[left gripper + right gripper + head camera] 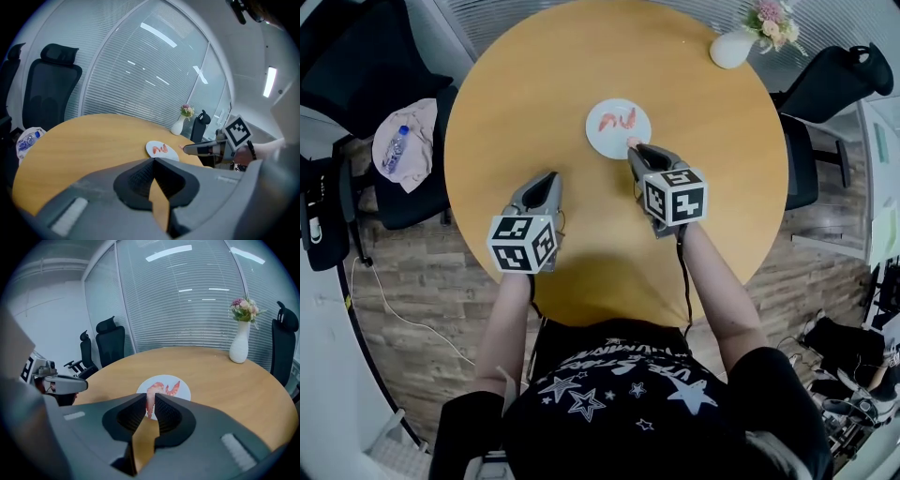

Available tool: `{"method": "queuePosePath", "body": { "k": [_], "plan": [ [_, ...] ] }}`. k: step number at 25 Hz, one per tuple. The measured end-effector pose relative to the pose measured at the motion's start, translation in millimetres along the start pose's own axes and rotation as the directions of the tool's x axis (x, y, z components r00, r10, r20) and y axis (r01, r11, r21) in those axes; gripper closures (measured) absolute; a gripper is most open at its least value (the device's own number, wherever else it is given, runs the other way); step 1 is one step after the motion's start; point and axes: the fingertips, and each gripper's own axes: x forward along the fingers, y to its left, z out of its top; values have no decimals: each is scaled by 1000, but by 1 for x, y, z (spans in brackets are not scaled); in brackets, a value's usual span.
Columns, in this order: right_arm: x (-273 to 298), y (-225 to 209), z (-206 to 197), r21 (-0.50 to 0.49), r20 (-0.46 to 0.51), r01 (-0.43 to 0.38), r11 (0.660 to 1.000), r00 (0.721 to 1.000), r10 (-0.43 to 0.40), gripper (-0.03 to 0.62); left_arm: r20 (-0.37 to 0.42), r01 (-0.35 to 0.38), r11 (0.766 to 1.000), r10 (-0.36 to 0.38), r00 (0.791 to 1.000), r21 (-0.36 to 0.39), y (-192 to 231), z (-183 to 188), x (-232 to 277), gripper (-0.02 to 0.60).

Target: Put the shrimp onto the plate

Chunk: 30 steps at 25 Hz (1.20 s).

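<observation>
A white plate (617, 141) lies past the middle of the round wooden table (525, 84), with red shrimp pieces (617, 120) on it. My right gripper (634, 145) is at the plate's near edge, shut on a pink shrimp (150, 401) that hangs between its pads, just short of the plate (183, 391). One shrimp (174, 388) on the plate shows beyond the jaws. My left gripper (548, 175) hovers over bare table to the left and nearer me, shut with nothing in it. Its view shows the plate (154, 150) and the right gripper (183, 148) at the right.
A white vase of flowers (733, 47) stands at the table's far right edge. Black office chairs (834, 84) ring the table. One chair on the left holds a cloth and a water bottle (397, 148). The person's arms reach in from the near edge.
</observation>
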Motion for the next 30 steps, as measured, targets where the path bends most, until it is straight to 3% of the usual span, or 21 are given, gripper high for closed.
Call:
{"method": "queuePosePath", "body": {
  "k": [14,30],
  "plan": [
    [49,-11,-18,-23,-89,5,1000,996,-7,536,-64,-5,999,1,998,-52,17,-26,22,580],
    [71,-12,-29,-50,-132,6,999,991,-13,534,-105,1,999,-4,994,-35,19,-37,21,580]
  ]
}}
